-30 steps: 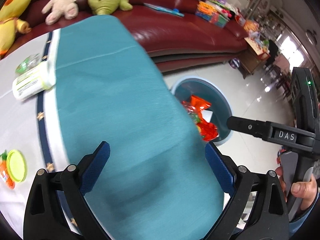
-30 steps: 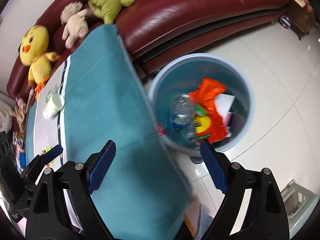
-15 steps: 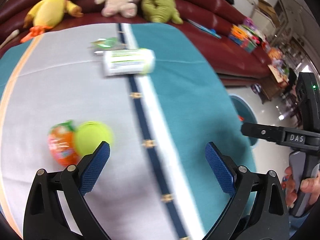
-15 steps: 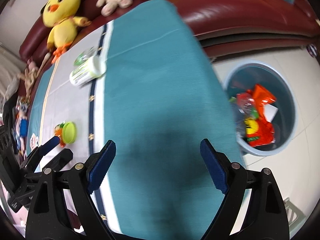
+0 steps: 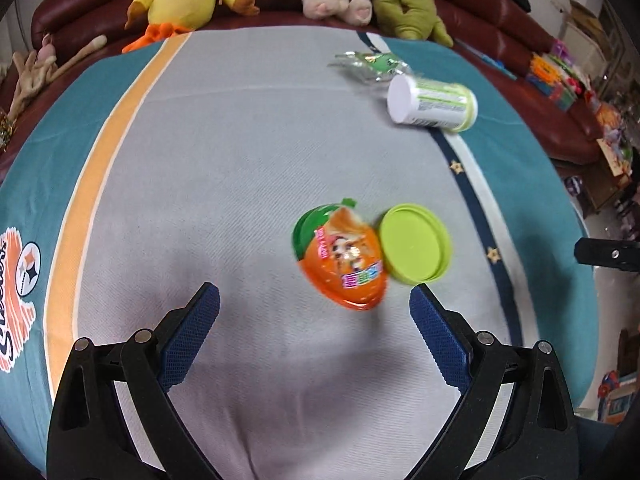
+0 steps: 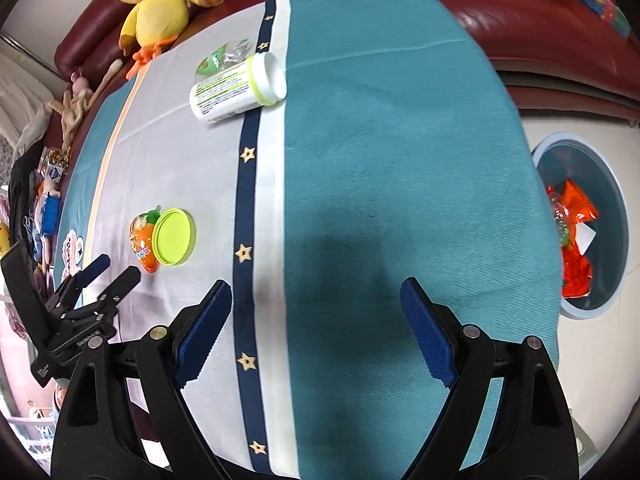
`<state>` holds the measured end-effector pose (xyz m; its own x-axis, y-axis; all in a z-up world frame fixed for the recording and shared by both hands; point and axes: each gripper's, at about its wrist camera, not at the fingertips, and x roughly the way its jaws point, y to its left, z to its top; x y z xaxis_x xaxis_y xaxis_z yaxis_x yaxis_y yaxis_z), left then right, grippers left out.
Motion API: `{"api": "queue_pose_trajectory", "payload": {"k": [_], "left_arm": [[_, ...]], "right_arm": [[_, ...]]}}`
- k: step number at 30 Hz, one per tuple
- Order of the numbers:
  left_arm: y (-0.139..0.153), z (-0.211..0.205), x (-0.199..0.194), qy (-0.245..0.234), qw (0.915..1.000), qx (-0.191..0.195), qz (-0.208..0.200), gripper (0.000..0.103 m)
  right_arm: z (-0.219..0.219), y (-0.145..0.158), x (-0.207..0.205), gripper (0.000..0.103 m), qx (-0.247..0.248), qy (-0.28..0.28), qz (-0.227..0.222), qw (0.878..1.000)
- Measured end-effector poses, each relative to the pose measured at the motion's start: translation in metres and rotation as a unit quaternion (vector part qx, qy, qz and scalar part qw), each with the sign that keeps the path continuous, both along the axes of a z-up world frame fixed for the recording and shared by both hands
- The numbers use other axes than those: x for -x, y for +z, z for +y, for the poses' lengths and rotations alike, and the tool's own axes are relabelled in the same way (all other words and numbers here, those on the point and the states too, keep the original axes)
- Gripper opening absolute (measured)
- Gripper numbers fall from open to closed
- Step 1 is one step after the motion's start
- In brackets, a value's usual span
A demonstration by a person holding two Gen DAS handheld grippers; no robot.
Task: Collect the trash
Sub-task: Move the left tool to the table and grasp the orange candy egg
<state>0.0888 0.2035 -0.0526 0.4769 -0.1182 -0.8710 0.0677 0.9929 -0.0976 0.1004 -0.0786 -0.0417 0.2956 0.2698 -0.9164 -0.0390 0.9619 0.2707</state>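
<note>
A: Which piece of trash is closest to a grab, and which hand has it?

B: The orange carrot-shaped packet [image 5: 343, 258]. It lies on the grey panel of the tablecloth [image 5: 224, 152], just ahead of the left gripper [image 5: 314, 320] and a little toward its right finger. That gripper is spread wide with nothing between its pads. The right gripper [image 6: 316, 320] is equally spread and empty, but it hangs over the teal part of the cloth, well apart from the packet, on the far side of the navy star stripe [image 6: 244, 216].

A: How does the packet lie?

B: Its long axis runs diagonally, from the green leafy end pointing away from the gripper to the orange tip pointing back toward the right finger. My guess is a small roll of the wrist would set the jaws across its narrow width.

A: Anything crowding the packet?

B: The lime-green lid [image 5: 414, 244] touches its right side, so that finger has little room. Left of the packet the cloth is bare. Beyond the packet, near the sofa, lie the white canister [image 5: 432, 104] on its side and a clear crumpled wrapper [image 5: 370, 63], just beside each other.

A: And the bin?

B: The blue bin [image 6: 616, 200] stands on the floor past the teal edge of the cloth, far from the packet, nearer the right hand.
</note>
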Motion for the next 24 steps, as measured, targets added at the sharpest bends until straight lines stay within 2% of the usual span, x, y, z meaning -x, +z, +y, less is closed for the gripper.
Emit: {"api": "queue_pose_trajectory", "payload": {"k": [6,18,20,24], "left_arm": [[-0.011,0.001,-0.010,0.007,0.9996,-0.026,-0.001,0.096],[-0.012,0.057,-0.006,0.063,0.9978,-0.018,-0.005,0.096],[-0.010,0.057,-0.005,0.051,0.9987,-0.005,-0.008,0.096],[-0.006,0.040,-0.010,0.018,0.9996,-0.017,-0.015,0.096]], "right_arm": [[0.013,-0.004,-0.005,0.082,0.001,0.004,0.009,1.000],[0.077,-0.013,-0.022,0.082,-0.007,0.063,0.014,0.998],[0.082,-0.015,-0.024,0.082,-0.013,0.064,0.014,0.998],[0.082,-0.018,-0.027,0.082,-0.015,0.056,0.019,0.998]]}}
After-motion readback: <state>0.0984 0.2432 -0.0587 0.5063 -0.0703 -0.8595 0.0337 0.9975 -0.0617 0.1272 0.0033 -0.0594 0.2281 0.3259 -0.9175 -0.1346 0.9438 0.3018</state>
